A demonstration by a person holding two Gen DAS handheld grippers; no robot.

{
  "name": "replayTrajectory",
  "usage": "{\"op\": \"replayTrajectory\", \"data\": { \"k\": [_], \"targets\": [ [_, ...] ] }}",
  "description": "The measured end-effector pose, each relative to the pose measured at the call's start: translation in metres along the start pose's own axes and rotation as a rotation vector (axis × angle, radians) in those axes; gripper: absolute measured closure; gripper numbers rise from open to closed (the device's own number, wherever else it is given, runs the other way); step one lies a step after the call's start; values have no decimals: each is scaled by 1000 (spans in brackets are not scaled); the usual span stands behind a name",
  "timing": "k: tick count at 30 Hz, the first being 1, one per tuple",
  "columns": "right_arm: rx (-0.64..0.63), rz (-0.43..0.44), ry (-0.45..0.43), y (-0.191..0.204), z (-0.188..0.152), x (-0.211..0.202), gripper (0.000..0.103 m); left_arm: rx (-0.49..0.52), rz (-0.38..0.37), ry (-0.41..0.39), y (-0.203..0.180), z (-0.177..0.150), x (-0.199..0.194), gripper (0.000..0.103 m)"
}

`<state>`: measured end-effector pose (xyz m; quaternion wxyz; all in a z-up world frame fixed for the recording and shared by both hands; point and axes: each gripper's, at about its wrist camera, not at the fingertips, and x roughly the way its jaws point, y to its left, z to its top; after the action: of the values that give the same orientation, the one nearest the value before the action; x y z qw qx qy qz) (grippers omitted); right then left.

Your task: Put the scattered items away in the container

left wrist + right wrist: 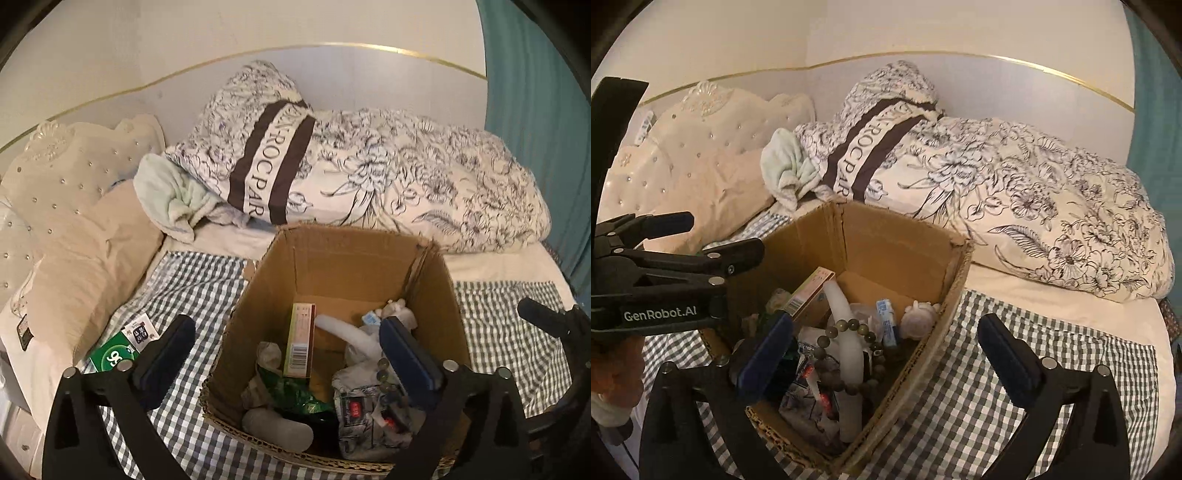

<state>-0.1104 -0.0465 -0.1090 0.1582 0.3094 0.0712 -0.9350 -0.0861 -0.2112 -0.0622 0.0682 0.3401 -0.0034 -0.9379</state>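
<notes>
An open cardboard box (258, 291) stands on the checked bedspread and holds several items: an upright carton (300, 341), a white tube (351, 332), a green wrapper (291, 395), a grey roll (277, 428), a bead bracelet (849, 354). A green and white pack (118, 350) lies on the bedspread left of the box. My left gripper (291, 354) is open and empty, its right finger over the box. My right gripper (886, 354) is open and empty, straddling the box's (894, 236) right wall. The left gripper shows in the right wrist view (720, 240).
A floral duvet (388, 177) is piled behind the box. A cream pillow (85, 251) and tufted headboard (55, 166) lie at the left. A pale green towel (173, 195) sits by the duvet. Checked bedspread (1052, 332) extends right of the box.
</notes>
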Motion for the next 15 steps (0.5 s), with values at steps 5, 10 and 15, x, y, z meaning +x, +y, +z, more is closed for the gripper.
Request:
{"op": "replayTrajectory", "data": {
  "k": [5, 10, 15],
  "targets": [
    [16, -19, -25, -6, 1, -18, 0, -14, 1, -33, -2, 3, -17, 0],
    [32, -30, -45, -14, 0, -38, 0, -24, -9, -66, -8, 4, -33, 0],
    [52, -54, -56, -26, -4, -54, 0, -17, 19, -108, -15, 4, -49, 0]
  ]
}}
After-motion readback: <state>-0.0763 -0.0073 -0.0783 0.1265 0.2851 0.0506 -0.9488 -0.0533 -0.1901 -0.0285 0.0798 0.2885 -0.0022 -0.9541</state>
